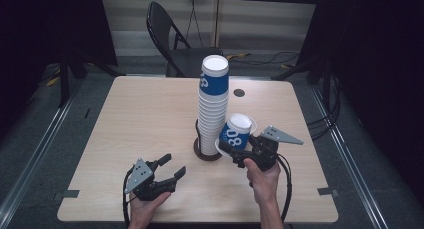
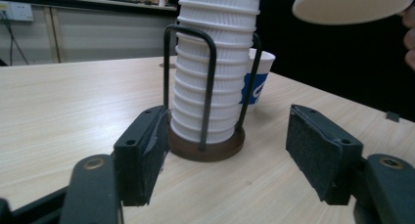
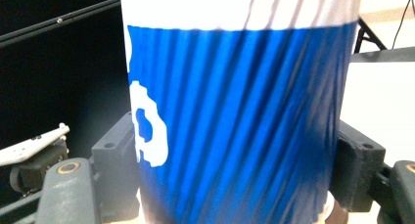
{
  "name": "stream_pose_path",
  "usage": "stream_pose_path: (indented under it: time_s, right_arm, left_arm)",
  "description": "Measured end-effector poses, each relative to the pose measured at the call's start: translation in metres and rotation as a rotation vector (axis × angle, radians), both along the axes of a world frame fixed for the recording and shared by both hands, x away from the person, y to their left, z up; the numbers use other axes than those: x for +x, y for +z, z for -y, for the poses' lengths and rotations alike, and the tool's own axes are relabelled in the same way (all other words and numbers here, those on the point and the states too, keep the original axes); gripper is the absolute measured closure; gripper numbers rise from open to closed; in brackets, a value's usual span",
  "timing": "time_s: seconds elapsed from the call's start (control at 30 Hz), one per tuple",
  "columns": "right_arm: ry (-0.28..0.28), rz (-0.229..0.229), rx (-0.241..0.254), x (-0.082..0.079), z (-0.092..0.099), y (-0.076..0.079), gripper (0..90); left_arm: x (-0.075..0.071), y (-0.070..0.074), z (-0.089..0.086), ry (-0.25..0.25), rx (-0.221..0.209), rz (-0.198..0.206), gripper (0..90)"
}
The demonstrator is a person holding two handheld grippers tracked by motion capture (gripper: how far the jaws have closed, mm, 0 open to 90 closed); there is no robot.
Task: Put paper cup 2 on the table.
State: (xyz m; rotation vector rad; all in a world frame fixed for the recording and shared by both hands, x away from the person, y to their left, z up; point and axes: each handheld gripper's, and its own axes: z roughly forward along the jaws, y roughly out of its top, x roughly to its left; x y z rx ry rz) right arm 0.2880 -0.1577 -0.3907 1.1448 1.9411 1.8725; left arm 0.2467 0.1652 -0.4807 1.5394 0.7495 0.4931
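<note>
A tall stack of white ribbed paper cups (image 1: 212,109) topped by a blue-banded one stands in a black wire holder with a round brown base (image 2: 208,148) at the table's middle. My right gripper (image 1: 235,150) is shut on a blue and white cup (image 1: 236,133) with white numerals, held tilted just right of the stack; its blue wall (image 3: 235,136) sits between both pads. My left gripper (image 1: 174,165) rests open near the front edge, its pads (image 2: 147,155) pointing at the holder with nothing between them. Another blue and white cup (image 2: 257,82) stands mouth-up on the table behind the holder.
The light wooden table (image 1: 140,119) has bare room to the left of and behind the stack, and a small dark cable hole (image 1: 239,93) at the back. A black folding chair (image 1: 170,34) stands beyond the far edge. Cables trail from both grippers toward the front.
</note>
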Motion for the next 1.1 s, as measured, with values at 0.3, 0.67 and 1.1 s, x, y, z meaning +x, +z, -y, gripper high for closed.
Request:
stream_pose_path:
  time_s: [0.3,0.67,1.1]
  right_arm:
    - [0.027,-0.023,0.032,-0.006,-0.012,-0.014,21.8]
    - [0.051,-0.100,0.137,-0.012,-0.022,-0.038,22.1]
    - [0.062,-0.188,0.241,-0.020,-0.033,-0.062,22.4]
  left_arm:
    - [0.002,-0.002,0.011,-0.045,-0.001,0.019,39.0]
    - [0.000,-0.005,0.022,-0.097,0.002,0.028,47.0]
    - [-0.007,-0.008,0.038,-0.063,-0.038,0.109,54.7]
